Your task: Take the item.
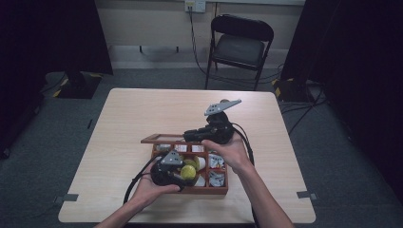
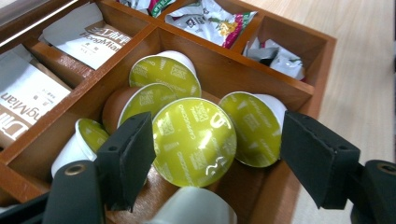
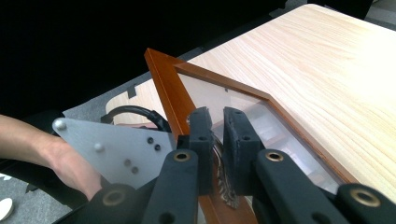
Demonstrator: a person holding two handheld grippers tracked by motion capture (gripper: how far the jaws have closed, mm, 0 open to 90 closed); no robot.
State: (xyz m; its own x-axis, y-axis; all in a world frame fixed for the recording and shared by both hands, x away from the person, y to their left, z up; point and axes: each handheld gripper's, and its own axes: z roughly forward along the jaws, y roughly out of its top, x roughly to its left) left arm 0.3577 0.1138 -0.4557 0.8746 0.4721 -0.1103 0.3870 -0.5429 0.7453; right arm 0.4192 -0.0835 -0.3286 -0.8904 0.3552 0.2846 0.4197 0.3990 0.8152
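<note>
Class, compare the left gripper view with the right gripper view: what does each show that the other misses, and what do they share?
Left gripper view: green-lidded capsules and sachets in the wooden box compartments, with the left claw open astride one capsule. Right gripper view: the right claw shut on the glass lid at its front edge. Shared: the light table and reddish-brown woodwork.

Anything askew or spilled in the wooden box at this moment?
Nothing spilled. The coffee capsules lie jumbled on their sides in one compartment of the wooden box, some overlapping. The right gripper holds the glass lid open.
</note>
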